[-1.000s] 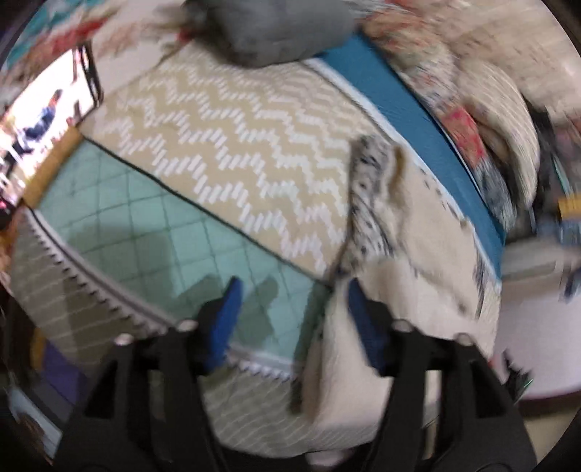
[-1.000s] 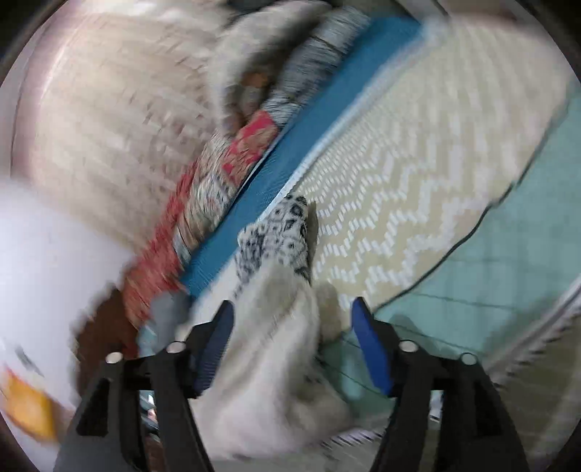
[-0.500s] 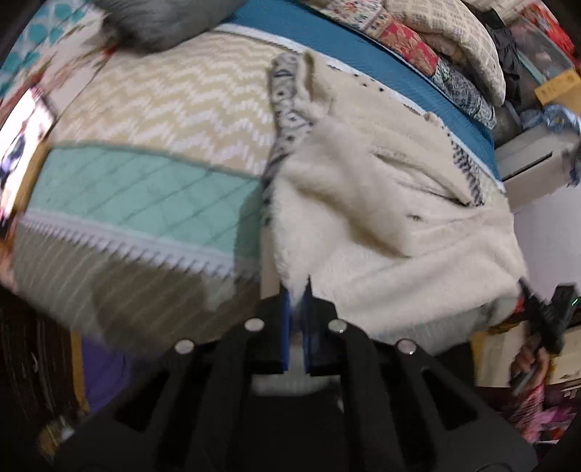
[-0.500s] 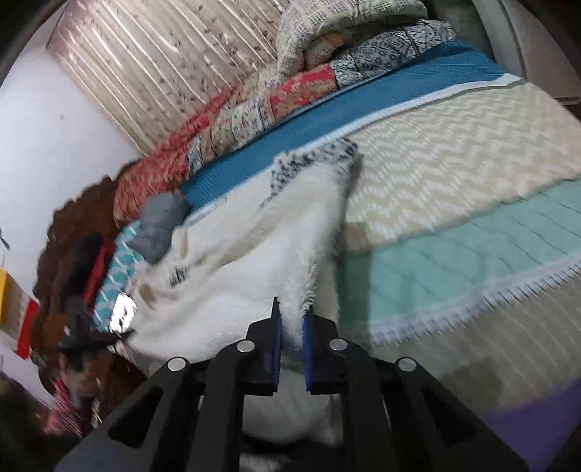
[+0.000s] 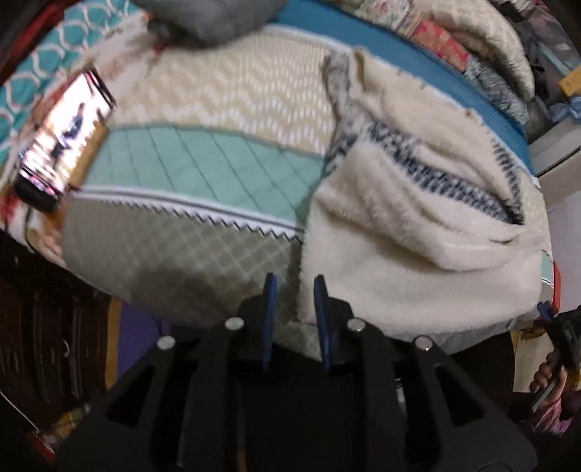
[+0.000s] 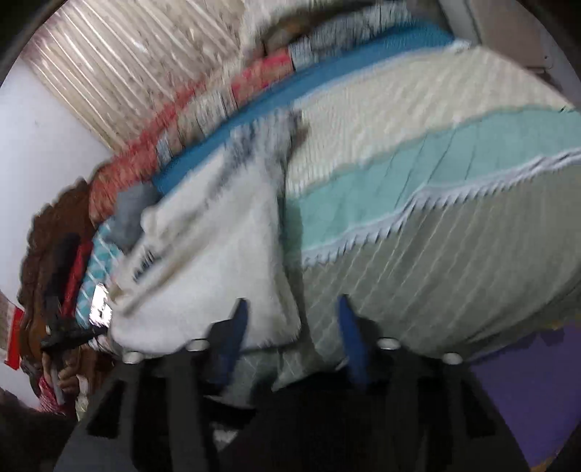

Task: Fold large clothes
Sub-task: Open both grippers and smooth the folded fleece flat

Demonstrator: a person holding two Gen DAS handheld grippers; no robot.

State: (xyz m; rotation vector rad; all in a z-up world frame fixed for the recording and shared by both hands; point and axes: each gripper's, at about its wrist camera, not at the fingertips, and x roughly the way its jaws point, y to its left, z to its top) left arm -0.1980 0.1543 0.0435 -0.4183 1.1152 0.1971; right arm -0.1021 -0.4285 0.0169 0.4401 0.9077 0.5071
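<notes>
A cream fleece garment (image 5: 406, 232) with dark patterned trim lies bunched on the bed's right side in the left wrist view. It also shows left of centre in the right wrist view (image 6: 210, 247). My left gripper (image 5: 292, 290) is open, its blue fingers apart at the garment's near left corner, holding nothing. My right gripper (image 6: 290, 316) is open, its blue fingers wide apart, with the garment's near edge lying between them, not clamped.
The bed is covered by a quilt (image 5: 203, 174) with chevron, teal and grey bands. A lit screen (image 5: 61, 138) sits at the bed's left. Folded blankets (image 6: 203, 109) are stacked along the far side. A grey pillow (image 5: 210, 18) lies at the head.
Both grippers were shut on the garment's near edge half a second ago. Both have now opened and let go, and the garment lies on the bed.
</notes>
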